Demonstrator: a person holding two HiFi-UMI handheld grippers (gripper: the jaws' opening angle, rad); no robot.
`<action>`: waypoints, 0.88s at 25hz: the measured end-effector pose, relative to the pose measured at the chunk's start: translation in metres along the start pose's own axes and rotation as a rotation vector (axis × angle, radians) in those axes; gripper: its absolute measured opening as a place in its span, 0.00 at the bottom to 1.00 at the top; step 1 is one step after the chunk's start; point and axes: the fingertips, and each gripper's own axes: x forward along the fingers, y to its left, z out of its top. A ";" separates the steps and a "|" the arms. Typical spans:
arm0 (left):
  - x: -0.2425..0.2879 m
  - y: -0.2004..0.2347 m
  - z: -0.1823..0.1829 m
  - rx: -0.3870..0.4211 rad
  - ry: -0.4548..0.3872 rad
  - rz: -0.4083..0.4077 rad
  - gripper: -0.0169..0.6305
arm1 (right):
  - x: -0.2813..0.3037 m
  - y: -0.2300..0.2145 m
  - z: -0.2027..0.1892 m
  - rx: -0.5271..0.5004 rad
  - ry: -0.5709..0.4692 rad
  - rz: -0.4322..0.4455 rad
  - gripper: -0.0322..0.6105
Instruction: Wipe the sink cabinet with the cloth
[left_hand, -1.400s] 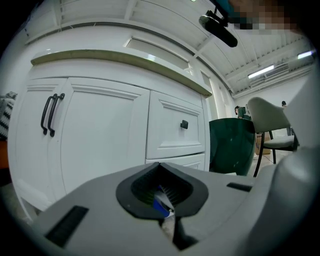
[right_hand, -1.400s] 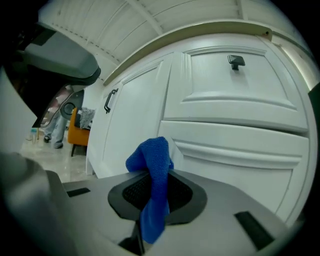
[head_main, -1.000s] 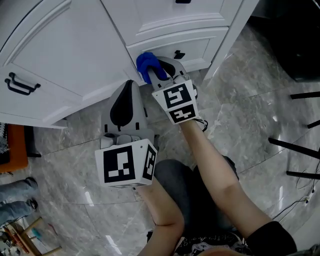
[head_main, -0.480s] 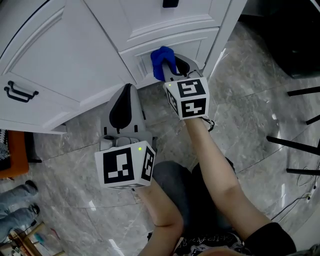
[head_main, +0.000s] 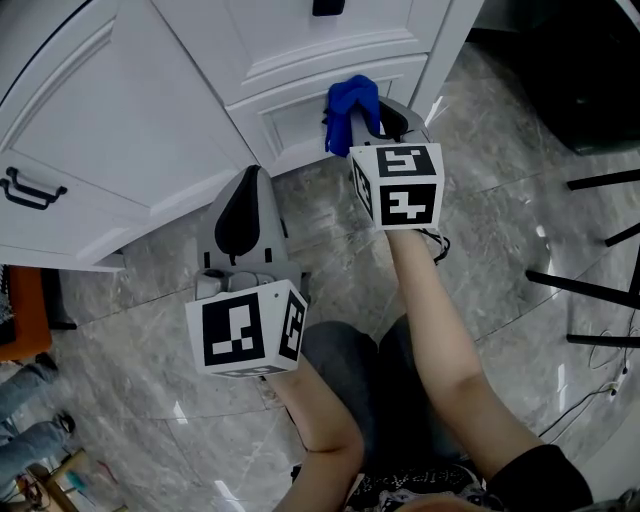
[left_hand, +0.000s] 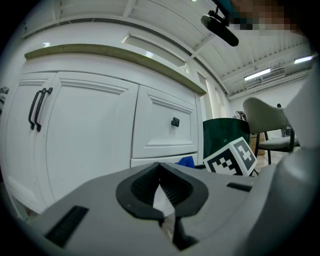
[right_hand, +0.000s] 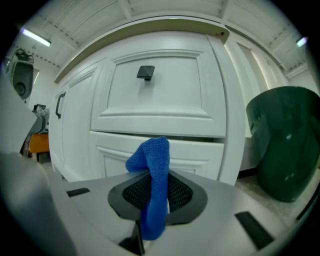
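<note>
The left gripper (head_main: 254, 178) hangs low by the cabinet (head_main: 120, 130) door, its jaws together on nothing, well left of the cloth (head_main: 350, 100). That blue cloth sits at the lower drawer (head_main: 290, 118) front, just ahead of the right gripper (head_main: 368, 120). Only the right gripper view shows it pinched tight between closed jaws, its end folded over above them.

No words, numbers, brand names or labels can be read anywhere in the views. The only printed signs are black-and-white square marker patterns. They are carried on the left white marker cube (head_main: 246, 328) of the left gripper (head_main: 253, 175) and on the right white marker cube (head_main: 400, 186) of the right gripper (head_main: 368, 118). No letters or digits are formed by them.
</note>
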 end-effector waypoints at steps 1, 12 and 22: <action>0.001 0.000 0.000 0.000 0.000 0.000 0.03 | 0.003 -0.001 -0.004 -0.019 0.005 0.013 0.14; 0.000 -0.011 0.004 0.012 -0.002 -0.012 0.03 | 0.024 -0.003 -0.030 -0.195 -0.079 0.084 0.14; 0.008 -0.037 -0.003 0.020 0.017 -0.066 0.03 | 0.023 -0.003 -0.032 -0.318 -0.205 0.197 0.14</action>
